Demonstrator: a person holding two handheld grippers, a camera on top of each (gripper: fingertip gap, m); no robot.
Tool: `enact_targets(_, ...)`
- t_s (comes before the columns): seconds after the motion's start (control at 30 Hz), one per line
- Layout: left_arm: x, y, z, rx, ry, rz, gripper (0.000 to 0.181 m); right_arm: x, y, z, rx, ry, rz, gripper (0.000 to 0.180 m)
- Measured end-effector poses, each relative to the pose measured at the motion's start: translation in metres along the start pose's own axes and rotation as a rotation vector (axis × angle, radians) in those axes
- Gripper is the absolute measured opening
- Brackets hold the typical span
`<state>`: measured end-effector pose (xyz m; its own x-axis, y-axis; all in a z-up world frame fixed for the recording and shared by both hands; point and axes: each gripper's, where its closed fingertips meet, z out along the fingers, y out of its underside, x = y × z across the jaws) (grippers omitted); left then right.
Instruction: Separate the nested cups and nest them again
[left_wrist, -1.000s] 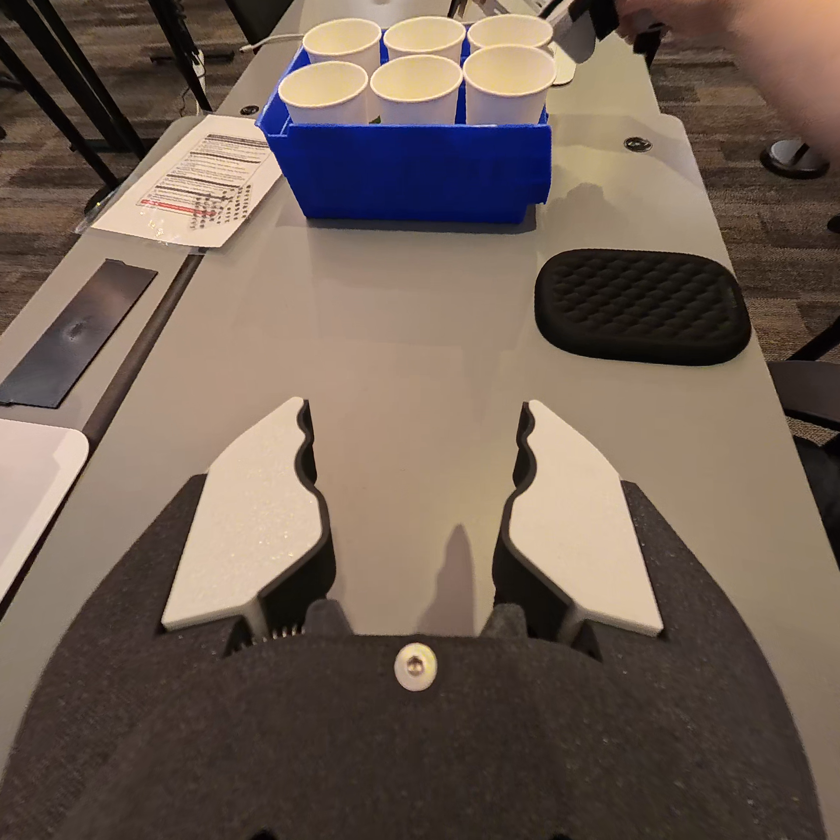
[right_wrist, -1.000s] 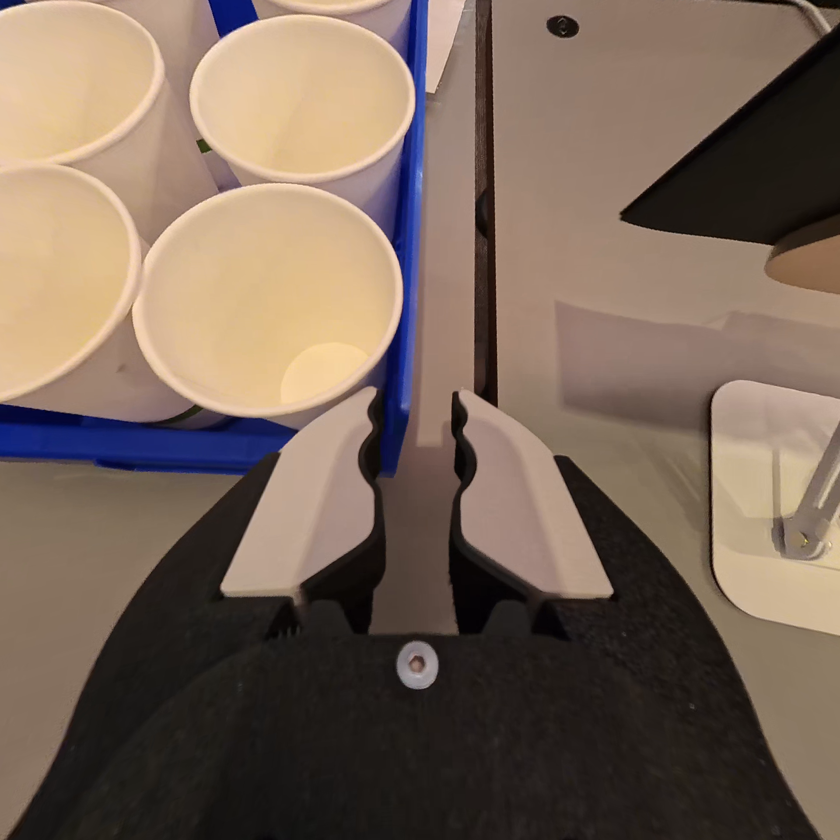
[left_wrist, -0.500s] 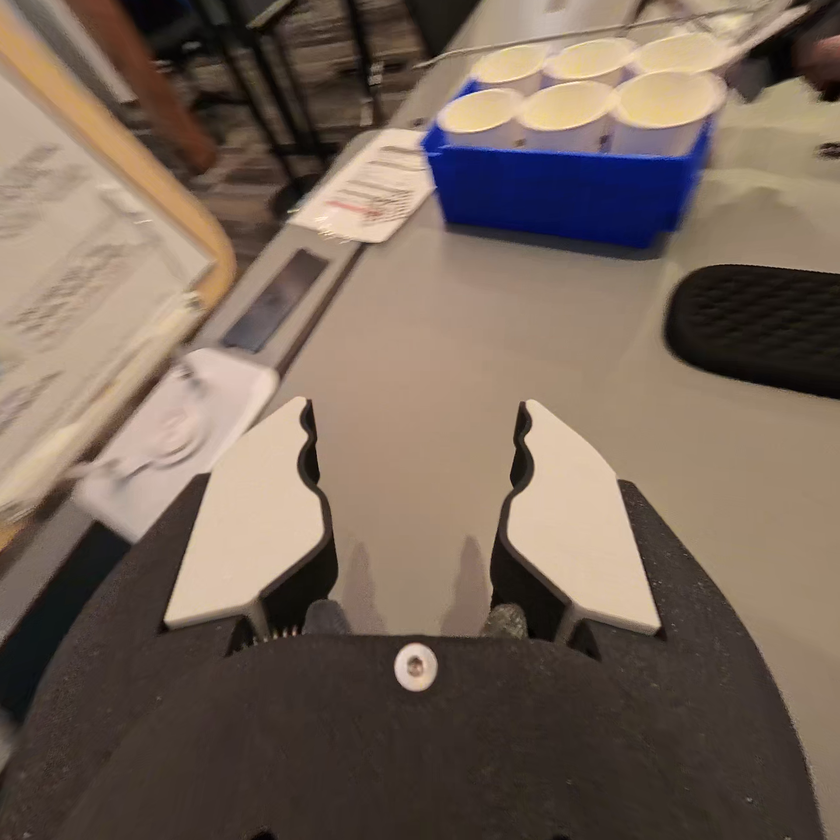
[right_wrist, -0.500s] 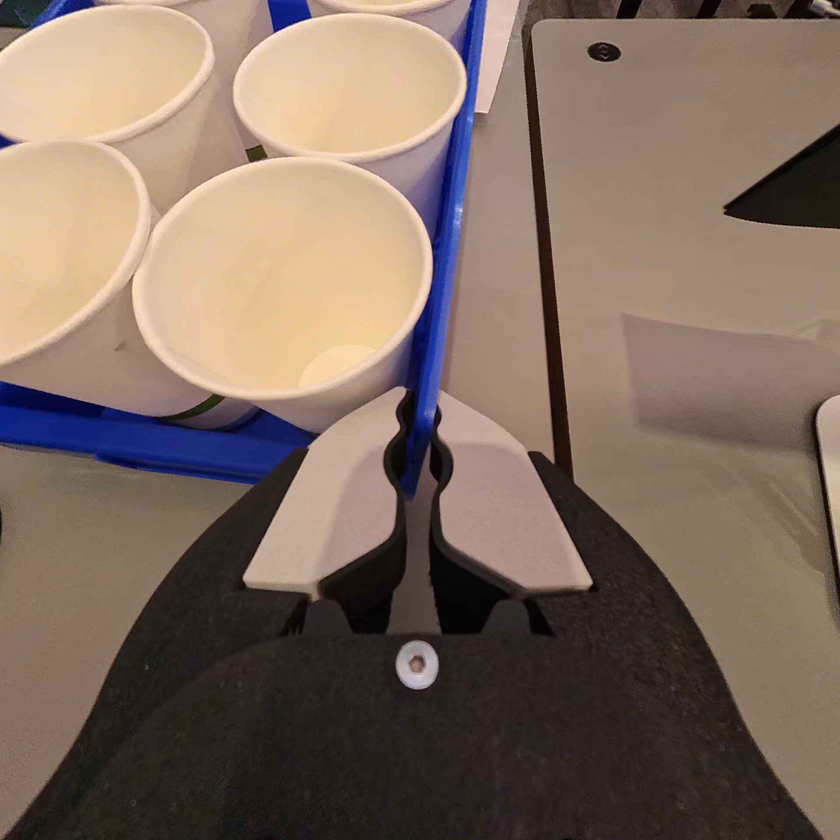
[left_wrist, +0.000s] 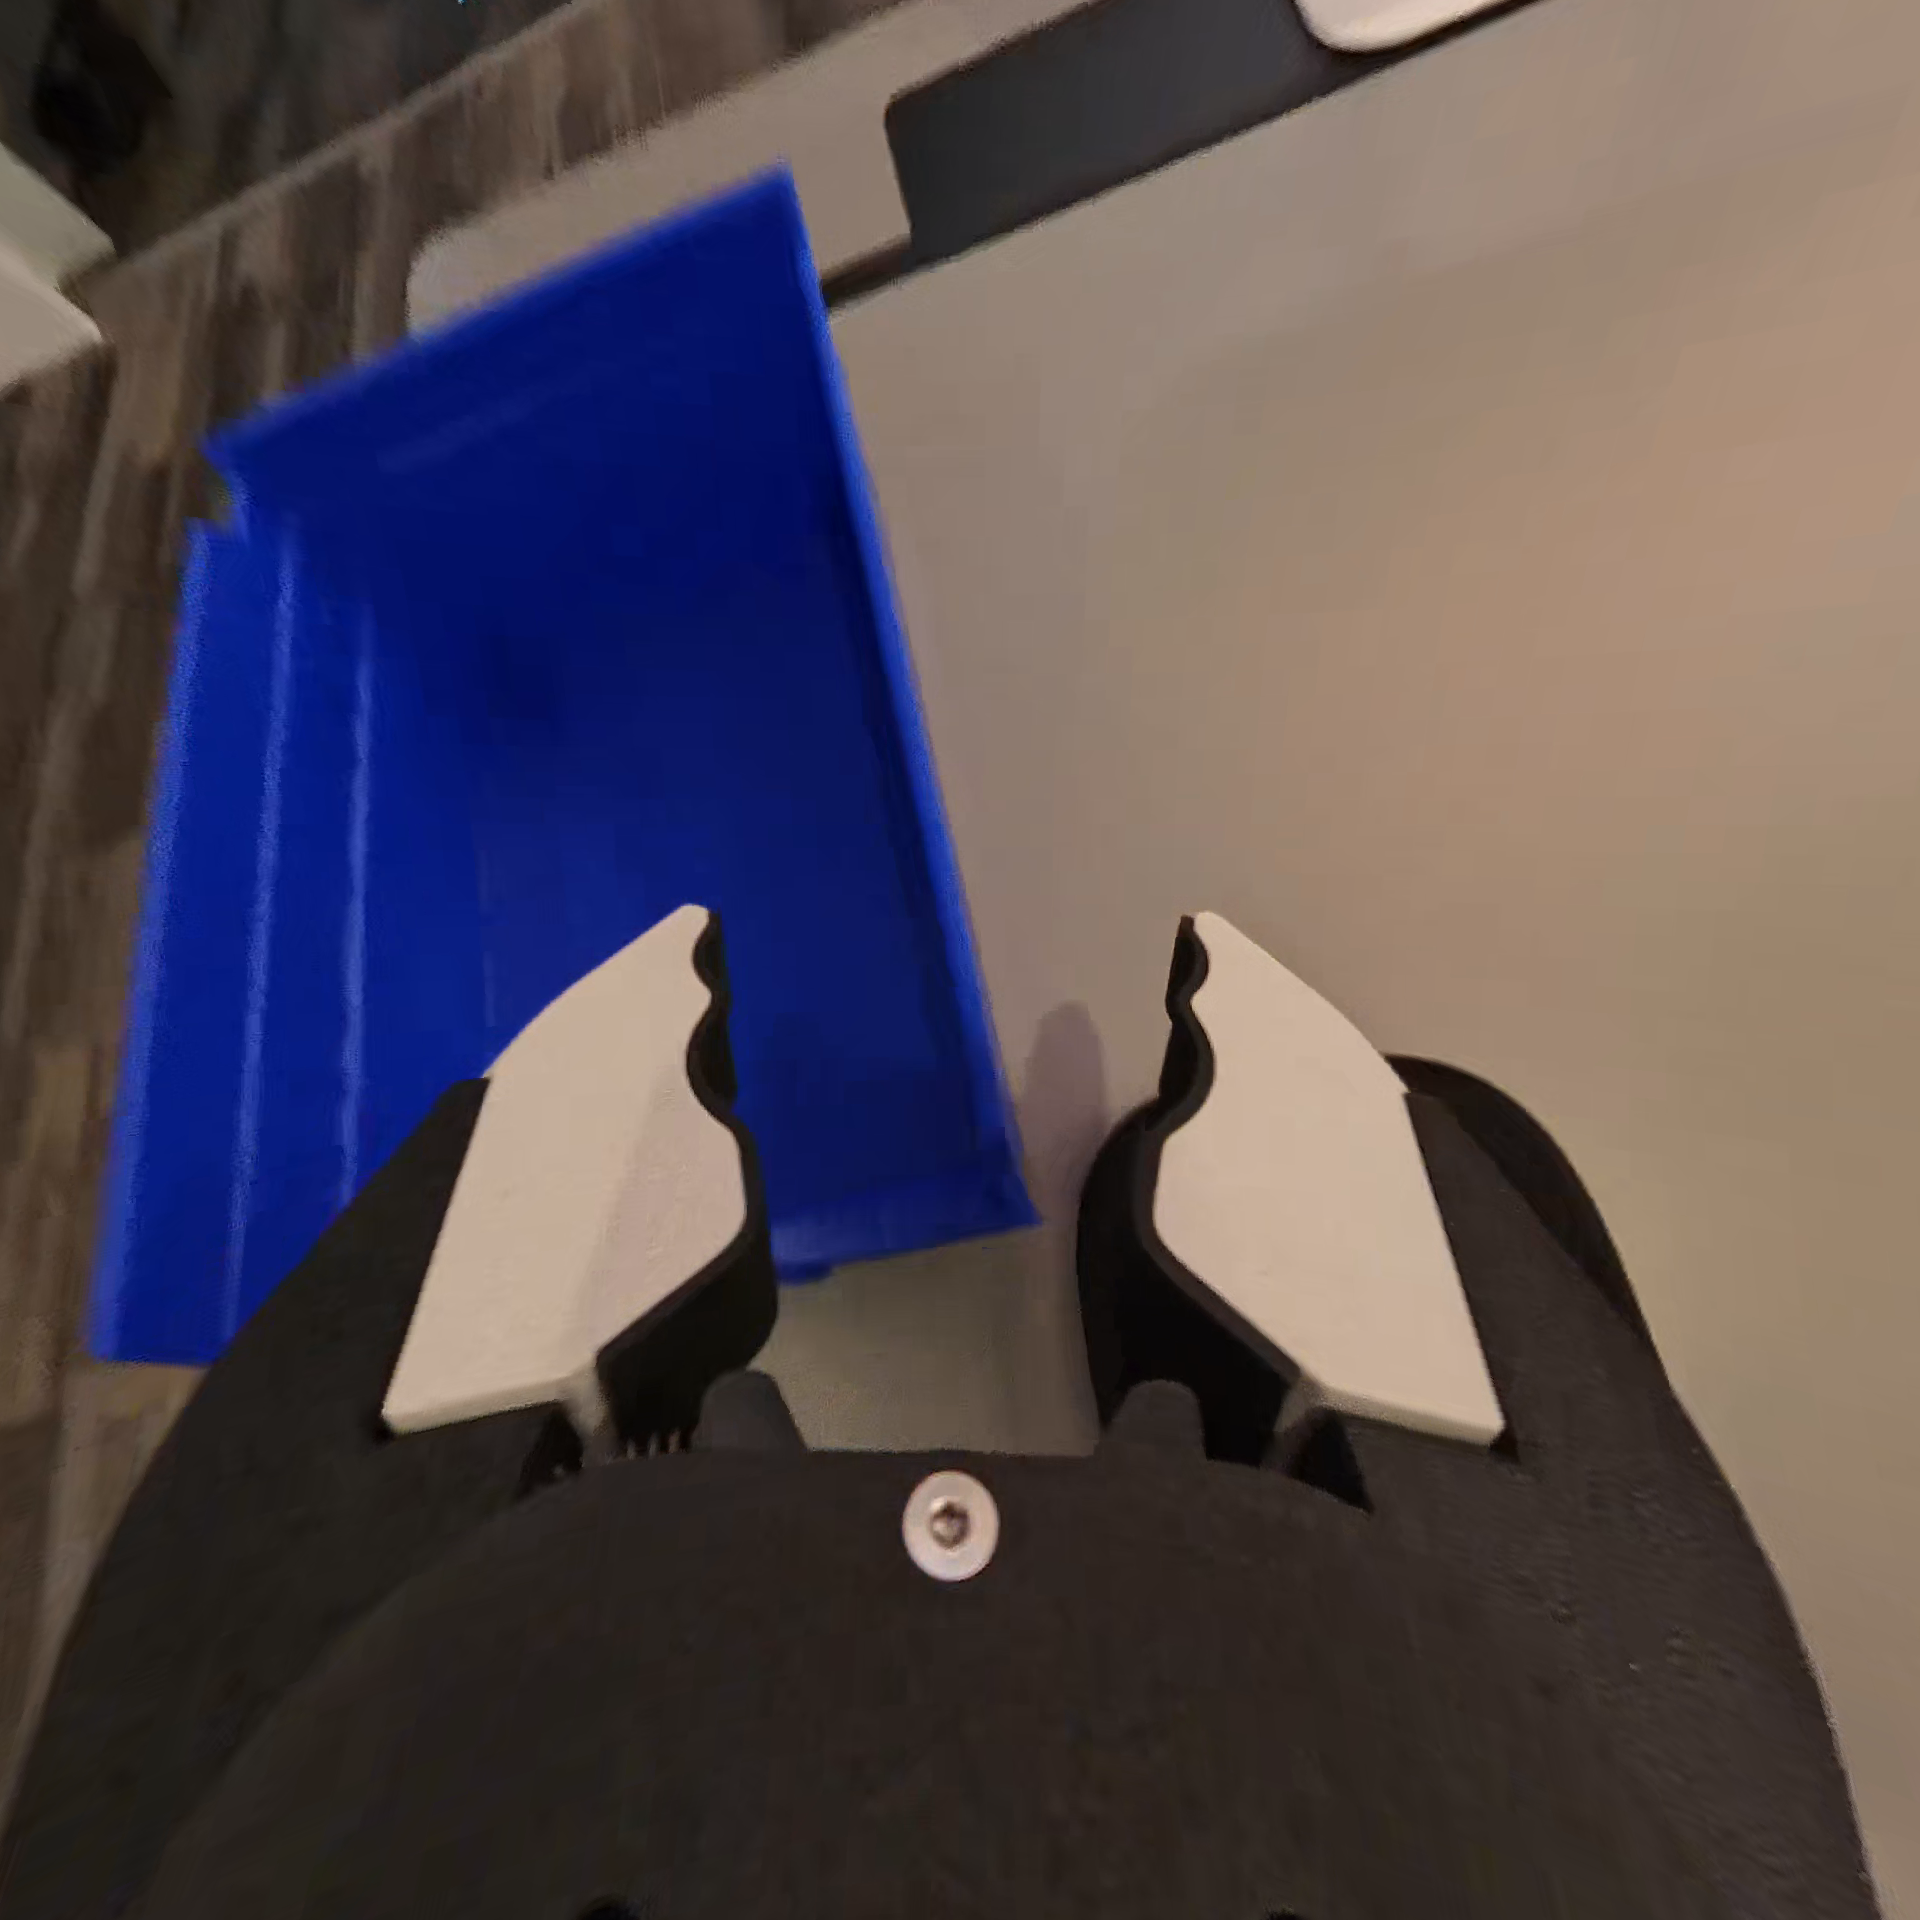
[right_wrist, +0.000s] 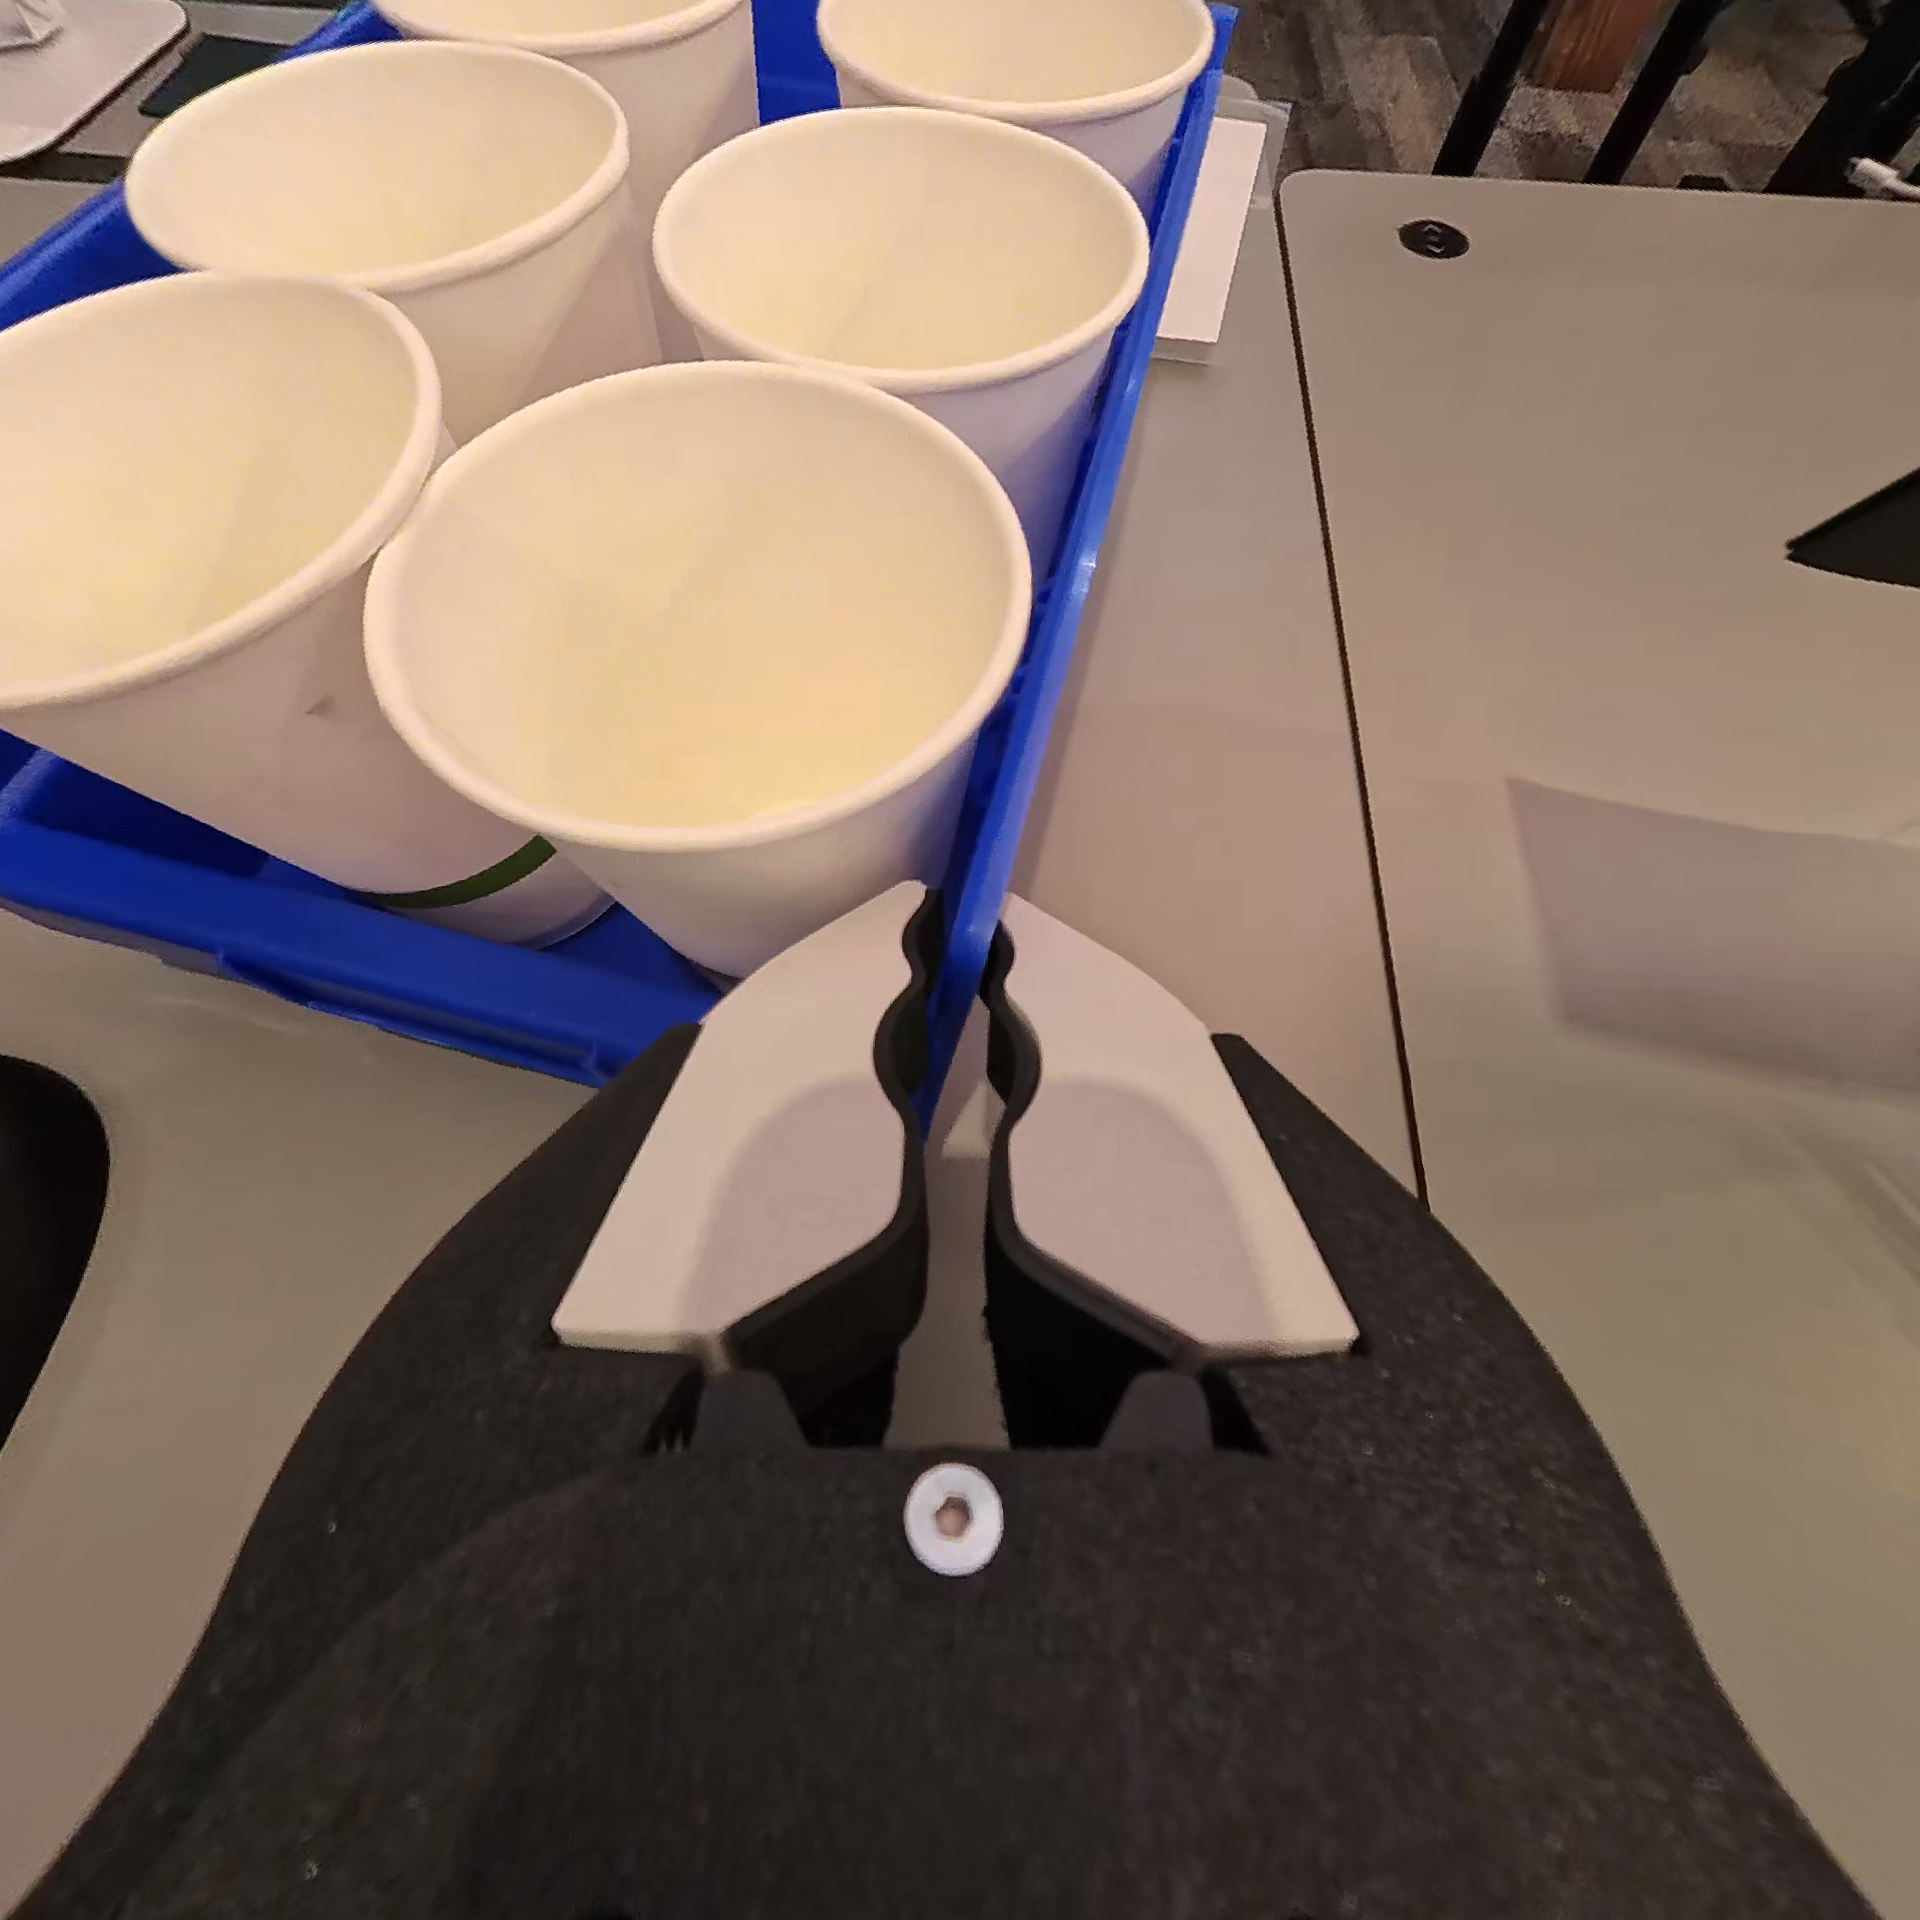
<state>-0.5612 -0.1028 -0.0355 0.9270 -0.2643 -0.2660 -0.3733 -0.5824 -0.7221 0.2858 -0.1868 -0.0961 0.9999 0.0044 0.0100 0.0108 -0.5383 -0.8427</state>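
You're at setup, not separation yet: your right gripper (right_wrist: 951, 935) has its jaws clamped on the near right wall of the blue bin (right_wrist: 1049, 665), pinching the plastic edge just beside the closest paper cup (right_wrist: 696, 644). Judging by that grip, you're holding or dragging the bin, not going for a cup.

Your left gripper (left_wrist: 945, 925) has its jaws apart with nothing between them, hovering over the grey table (left_wrist: 1455, 623) at the corner of a second blue bin (left_wrist: 520, 727). That view is motion-blurred; the bin there looks empty, no cups visible in it.

Cups: six white paper cups visible in the right wrist view, all standing upright, mouths up, packed in two rows inside the held bin. One near cup (right_wrist: 208, 540) shows a green stripe low on its wall. Can't tell from here which ones are nested stacks and which are singles; rims read as single from above.

Next move, my read: let go of the bin wall, then one gripper takes a cup wall at the rim while the other steadies the outer cup. Thin paper, so grip light or the rim will crush.
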Motion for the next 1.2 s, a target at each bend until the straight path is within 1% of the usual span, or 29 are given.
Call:
enact_targets(0.07,0.002,0.019,0.007,-0.021,0.024,-0.066,0.078,0.0,0.0,0.0,-0.013,0.019,-0.016,0.005)
enact_targets(0.17,0.009,0.024,0.018,-0.006,0.047,-0.133,0.064,-0.002,-0.001,0.0,-0.014,0.028,-0.019,0.006)
enact_targets(0.2,0.01,0.025,0.021,-0.004,0.039,-0.138,0.056,-0.004,-0.001,0.0,-0.011,0.025,-0.015,0.006)
enact_targets(0.3,0.009,0.03,0.034,-0.022,0.014,-0.164,0.039,-0.008,-0.001,0.001,-0.009,0.023,-0.011,0.006)
enact_targets(0.4,0.005,0.031,0.042,0.001,-0.002,-0.221,0.008,-0.01,0.0,0.0,-0.038,0.031,-0.002,0.006)
enact_targets(0.5,0.004,0.03,0.043,0.011,-0.005,-0.234,0.008,-0.007,-0.001,0.0,-0.076,0.079,-0.028,0.006)
enact_targets(0.6,0.005,0.029,0.044,0.001,-0.04,-0.199,0.006,-0.003,-0.01,0.0,-0.057,0.135,-0.033,0.007)
enact_targets(0.7,0.013,0.024,0.047,0.007,-0.016,-0.209,0.007,-0.002,-0.01,0.004,-0.089,0.15,-0.01,0.007)
enact_targets(0.93,0.039,0.01,0.051,0.019,0.03,-0.192,0.007,-0.002,-0.012,0.009,-0.069,0.117,0.079,0.006)
enact_targets(1.0,0.05,0.005,0.053,0.019,0.042,-0.177,0.007,-0.003,-0.006,0.013,-0.097,0.097,0.1,0.006)
enact_targets(1.07,0.061,0.0,0.054,0.021,0.052,-0.165,0.007,-0.006,0.003,0.019,-0.138,0.083,0.096,0.006)
enact_targets(1.2,0.082,-0.009,0.056,0.033,0.077,-0.154,0.008,-0.004,0.002,0.018,-0.112,0.109,0.074,0.003)
